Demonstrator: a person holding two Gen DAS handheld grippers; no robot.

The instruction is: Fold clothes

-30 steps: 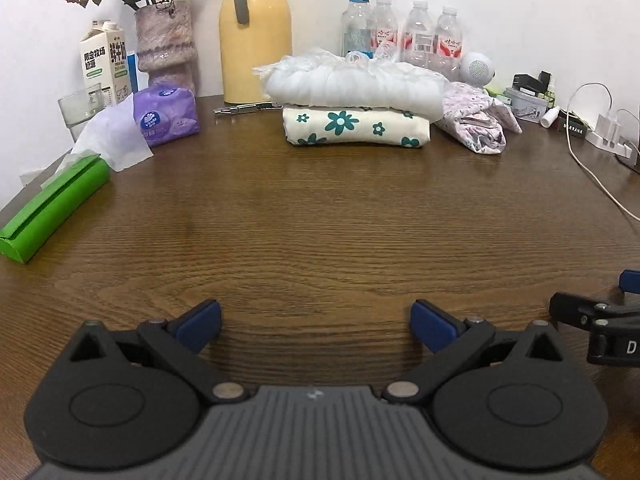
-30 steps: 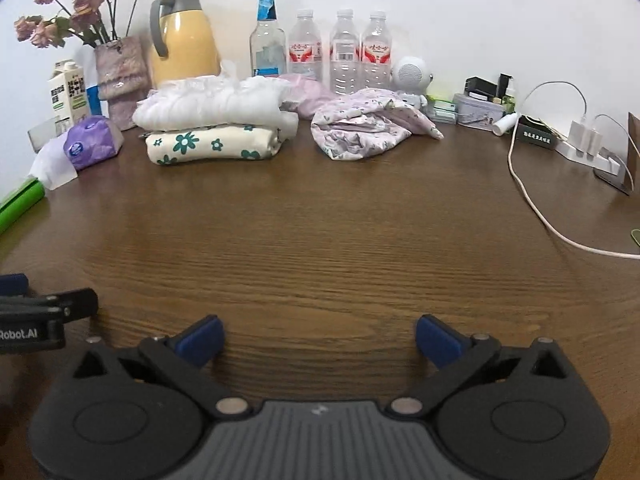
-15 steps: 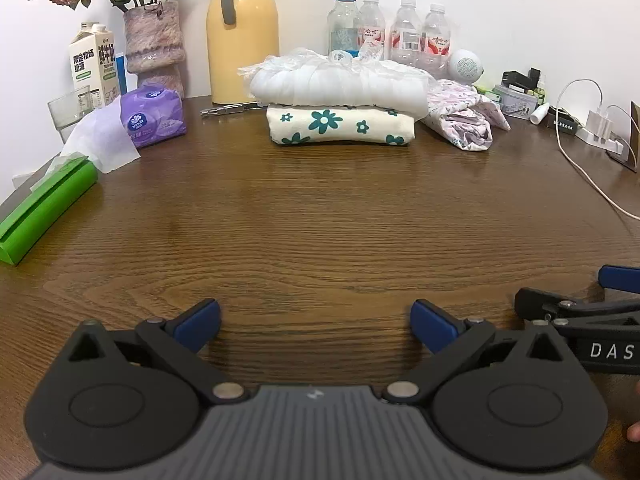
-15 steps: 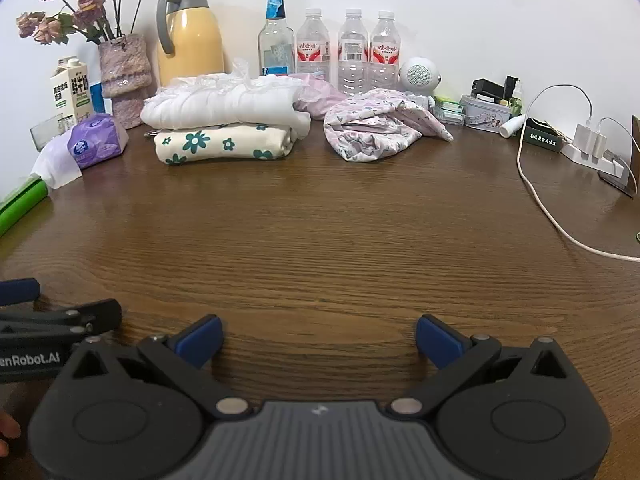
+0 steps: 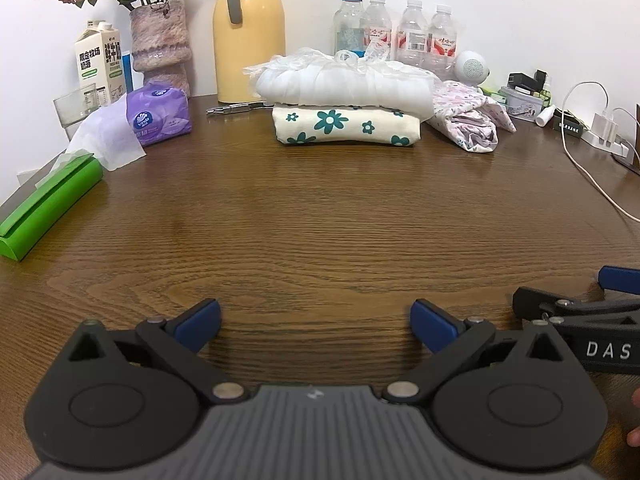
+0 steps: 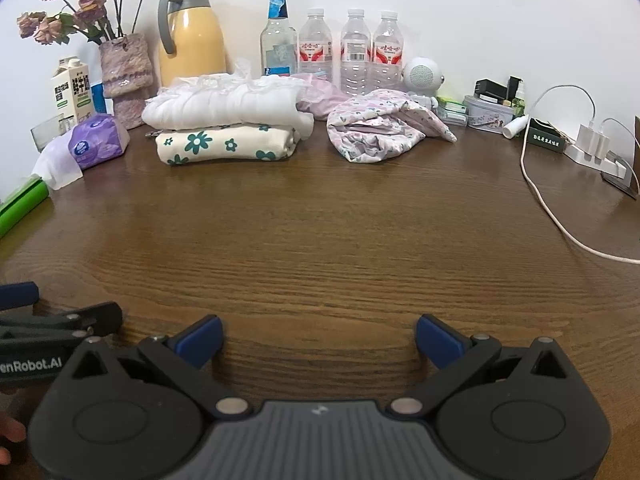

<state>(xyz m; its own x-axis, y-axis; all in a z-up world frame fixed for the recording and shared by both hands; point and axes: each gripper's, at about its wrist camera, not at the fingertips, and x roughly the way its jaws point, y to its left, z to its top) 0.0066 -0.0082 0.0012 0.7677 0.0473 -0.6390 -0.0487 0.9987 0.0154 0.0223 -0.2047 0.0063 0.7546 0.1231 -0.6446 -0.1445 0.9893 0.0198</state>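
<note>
Left hand-held gripper [image 5: 315, 320] and right hand-held gripper [image 6: 319, 336]: held wide apart, empty, over the bench [image 5: 320, 220]. Folded floral garment [image 5: 346, 125]: stacked beneath white garment [image 5: 344, 85]; crumpled pink garment [image 6: 380, 130] just beside it.

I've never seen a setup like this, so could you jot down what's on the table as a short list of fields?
surface: brown wooden table
left tool: open, holding nothing, low over the near table
right tool: open, holding nothing, beside the left one
folded clothes: white garment stacked on flowered cloth
unfolded clothes: crumpled pink flowered garment, right of the stack
back row: yellow jug, vase of dried roses, water bottles
left side: purple tissue pack, milk carton
right side: white cable
</note>
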